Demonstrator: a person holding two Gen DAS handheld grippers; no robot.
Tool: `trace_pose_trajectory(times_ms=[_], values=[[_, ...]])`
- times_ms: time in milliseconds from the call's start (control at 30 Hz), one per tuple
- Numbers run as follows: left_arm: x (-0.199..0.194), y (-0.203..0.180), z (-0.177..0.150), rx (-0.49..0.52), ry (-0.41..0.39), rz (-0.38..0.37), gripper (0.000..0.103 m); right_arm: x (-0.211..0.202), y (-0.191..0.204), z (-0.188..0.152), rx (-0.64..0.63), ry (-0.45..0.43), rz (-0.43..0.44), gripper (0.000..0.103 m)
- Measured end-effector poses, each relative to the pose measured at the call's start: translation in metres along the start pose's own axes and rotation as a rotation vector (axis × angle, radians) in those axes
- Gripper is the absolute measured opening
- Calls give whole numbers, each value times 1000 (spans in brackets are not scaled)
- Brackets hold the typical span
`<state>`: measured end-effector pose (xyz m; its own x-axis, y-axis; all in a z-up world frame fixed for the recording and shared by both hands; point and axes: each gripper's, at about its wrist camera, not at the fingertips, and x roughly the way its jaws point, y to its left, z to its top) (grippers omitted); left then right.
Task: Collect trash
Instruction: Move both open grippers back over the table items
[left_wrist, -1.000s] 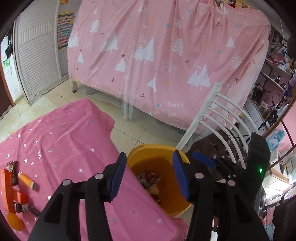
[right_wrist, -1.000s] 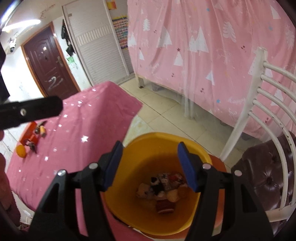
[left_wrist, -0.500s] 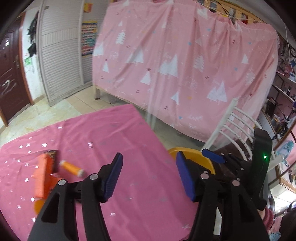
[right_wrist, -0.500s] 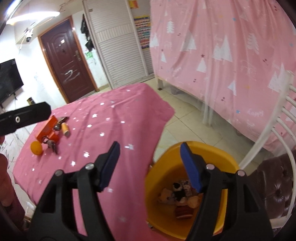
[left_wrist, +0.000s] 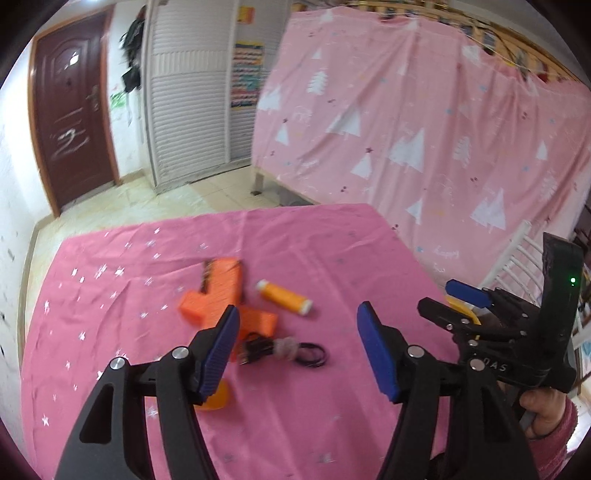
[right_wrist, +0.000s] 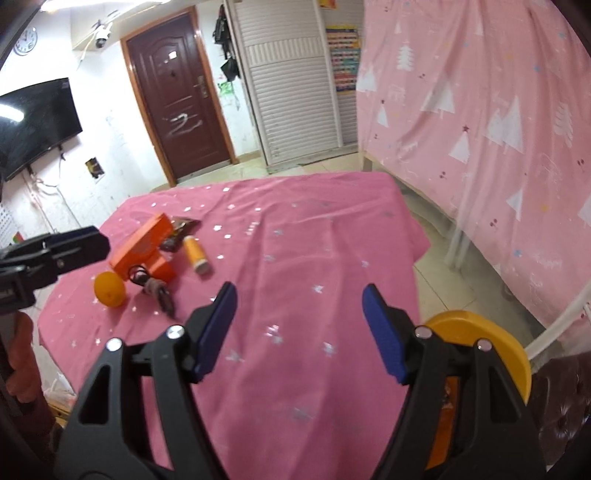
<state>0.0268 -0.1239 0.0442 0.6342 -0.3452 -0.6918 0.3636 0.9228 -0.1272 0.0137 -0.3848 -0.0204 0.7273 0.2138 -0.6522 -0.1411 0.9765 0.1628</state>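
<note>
While both grippers' jaws have just been opening and hold nothing, the left gripper (left_wrist: 297, 345) and right gripper (right_wrist: 299, 328) face the worktop (right_wrist: 314, 229), where an orange box (right_wrist: 142, 247), thread spool (left_wrist: 284, 296), orange ball (right_wrist: 109, 289) and hair ties (left_wrist: 312, 354) remain uncollected; the yellow bin (right_wrist: 484, 332) waits beside it.

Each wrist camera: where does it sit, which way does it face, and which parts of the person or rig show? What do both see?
Left wrist: on the left gripper, facing the orange boxes; right gripper and a hand show.
Right wrist: on the right gripper, facing the pink tablecloth; left gripper's tip shows.
Shared: boxes, thread spool.
</note>
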Motion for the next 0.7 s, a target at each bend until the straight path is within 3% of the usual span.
trace_pose_trajectory(times_ms=[333, 700], values=[[5, 45, -15, -39, 21, 53, 61, 16, 27, 10, -56, 28, 17, 68], [23, 60, -36, -6, 72, 50, 61, 40, 43, 15, -87, 65, 30, 68]])
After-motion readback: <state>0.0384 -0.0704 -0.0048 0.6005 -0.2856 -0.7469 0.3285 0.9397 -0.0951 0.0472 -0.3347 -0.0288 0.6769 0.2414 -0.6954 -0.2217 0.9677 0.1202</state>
